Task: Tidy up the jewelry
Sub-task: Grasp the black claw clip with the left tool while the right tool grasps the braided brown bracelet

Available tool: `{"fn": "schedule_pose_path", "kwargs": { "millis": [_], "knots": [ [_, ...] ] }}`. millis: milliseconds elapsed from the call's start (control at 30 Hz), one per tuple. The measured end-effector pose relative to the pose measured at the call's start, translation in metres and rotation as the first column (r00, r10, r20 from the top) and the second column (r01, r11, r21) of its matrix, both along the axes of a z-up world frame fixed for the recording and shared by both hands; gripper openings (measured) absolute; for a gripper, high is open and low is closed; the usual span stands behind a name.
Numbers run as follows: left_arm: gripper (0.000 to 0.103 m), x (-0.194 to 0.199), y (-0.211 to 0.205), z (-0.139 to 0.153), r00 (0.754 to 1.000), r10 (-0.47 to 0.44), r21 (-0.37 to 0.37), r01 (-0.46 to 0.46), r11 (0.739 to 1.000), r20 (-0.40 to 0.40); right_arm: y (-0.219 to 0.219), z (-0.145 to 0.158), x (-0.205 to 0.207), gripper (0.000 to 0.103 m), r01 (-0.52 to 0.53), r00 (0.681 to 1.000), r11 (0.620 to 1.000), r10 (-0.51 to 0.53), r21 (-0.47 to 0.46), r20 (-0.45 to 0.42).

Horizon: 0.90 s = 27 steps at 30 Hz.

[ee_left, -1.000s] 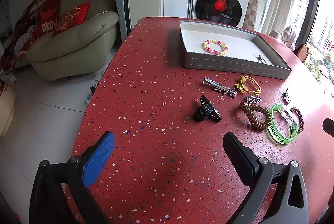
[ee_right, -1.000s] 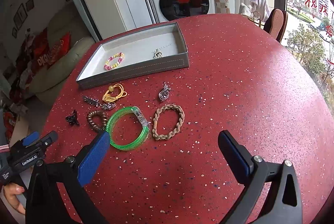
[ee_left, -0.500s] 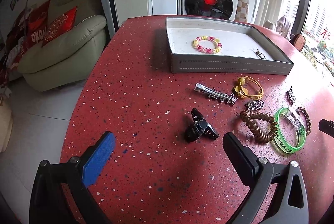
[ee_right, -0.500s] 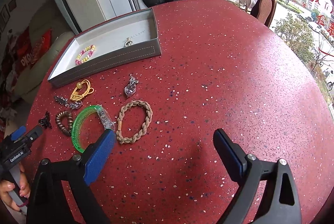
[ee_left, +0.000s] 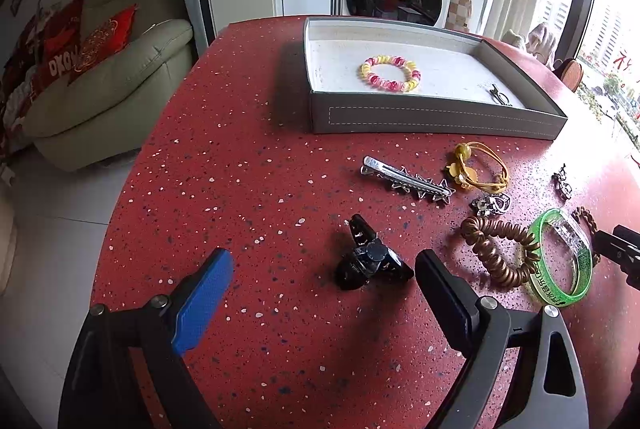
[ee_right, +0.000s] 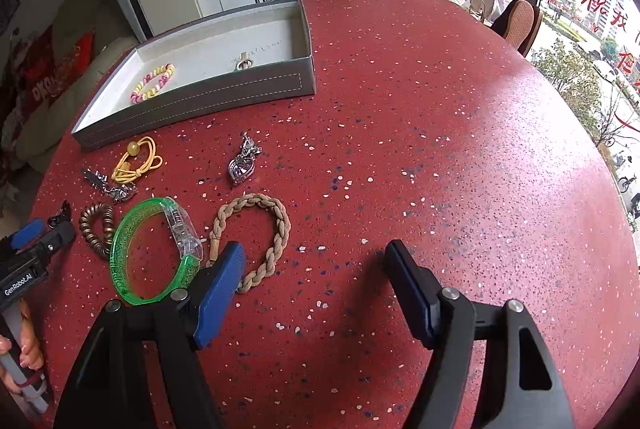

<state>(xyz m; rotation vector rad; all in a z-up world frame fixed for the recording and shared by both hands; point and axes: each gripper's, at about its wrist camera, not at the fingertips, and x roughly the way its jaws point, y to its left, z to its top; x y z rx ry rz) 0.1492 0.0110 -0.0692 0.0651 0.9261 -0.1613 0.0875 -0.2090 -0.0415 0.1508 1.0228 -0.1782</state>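
L gripper wide, straddling black clip, prob to grab it. R gripper closing, nothing pinched; braid just ahead. Tray holds bead bracelet; rest loose on table.

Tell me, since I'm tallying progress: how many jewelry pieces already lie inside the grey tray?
2: a pink-and-yellow beaded bracelet mid-tray, and a small metal piece near the grey tray's right front corner.

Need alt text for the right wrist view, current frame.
The right tongs, closing with nothing between them, hover over a red speckled table, the blue left pad above the edge of a braided tan bracelet. To its left lie a green bangle, a silver pendant and a yellow cord, with a grey tray holding a beaded bracelet behind.
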Motion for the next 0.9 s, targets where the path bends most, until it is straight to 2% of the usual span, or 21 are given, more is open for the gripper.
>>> {"fn": "schedule_pose_path", "kwargs": {
  "millis": [67, 100, 167, 300, 367, 433, 500, 567, 633, 667, 767, 900],
  "knots": [
    [0.102, 0.002, -0.003, -0.001, 1.0, -0.004, 0.003, 0.004, 1.0, -0.002, 0.004, -0.001, 0.002, 0.074, -0.016, 1.0, 0.999, 0.016, -0.028, -0.004],
    [0.097, 0.004, -0.004, -0.002, 1.0, -0.008, 0.004, 0.008, 1.0, -0.008, 0.006, -0.002, 0.003, 0.074, -0.023, 1.0, 0.999, 0.023, -0.042, -0.006],
    [0.097, 0.005, -0.005, -0.002, 1.0, -0.009, -0.003, 0.009, 1.0, -0.009, 0.01, -0.003, 0.004, 0.072, -0.04, 0.999, 0.997, 0.04, -0.061, -0.004],
    [0.085, 0.005, -0.008, -0.001, 1.0, -0.03, -0.019, 0.03, 0.999, -0.004, 0.01, -0.003, 0.004, 0.07, -0.05, 0.999, 0.997, 0.05, -0.062, -0.004],
    [0.071, 0.003, -0.011, 0.001, 0.999, -0.048, -0.016, 0.048, 0.999, 0.011, 0.01, -0.002, 0.005, 0.069, -0.053, 0.999, 0.997, 0.053, -0.06, -0.008],
    [0.046, 0.002, -0.014, 0.003, 0.998, -0.062, -0.015, 0.062, 0.998, 0.018, 0.011, -0.001, 0.005, 0.062, -0.059, 0.998, 0.996, 0.058, -0.062, -0.008],
    [0.043, 0.003, -0.013, 0.004, 0.998, -0.067, -0.019, 0.067, 0.998, 0.016, 0.014, 0.0, 0.006, 0.046, -0.073, 0.997, 0.996, 0.073, -0.059, -0.007],
    [0.041, 0.003, -0.011, 0.005, 0.998, -0.069, -0.041, 0.07, 0.997, 0.009, 0.017, 0.0, 0.006, 0.036, -0.084, 0.996, 0.995, 0.083, -0.062, -0.009],
    [0.041, 0.002, -0.006, 0.006, 0.998, -0.063, -0.071, 0.063, 0.995, 0.004, 0.02, 0.0, 0.006, 0.011, -0.096, 0.995, 0.994, 0.096, -0.054, -0.004],
    [0.041, 0.002, -0.004, 0.006, 0.998, -0.059, -0.086, 0.059, 0.995, 0.003, 0.021, 0.0, 0.006, 0.007, -0.095, 0.996, 0.994, 0.095, -0.059, -0.004],
    [0.041, 0.0, 0.004, 0.01, 0.999, -0.054, -0.125, 0.054, 0.991, 0.003, 0.019, 0.001, 0.003, 0.007, -0.079, 0.997, 0.996, 0.08, -0.042, 0.007],
    [0.041, -0.002, 0.012, 0.015, 0.999, -0.045, -0.141, 0.046, 0.989, 0.008, 0.011, 0.009, -0.002, 0.007, -0.062, 0.998, 0.998, 0.062, -0.001, 0.035]
  ]
}}
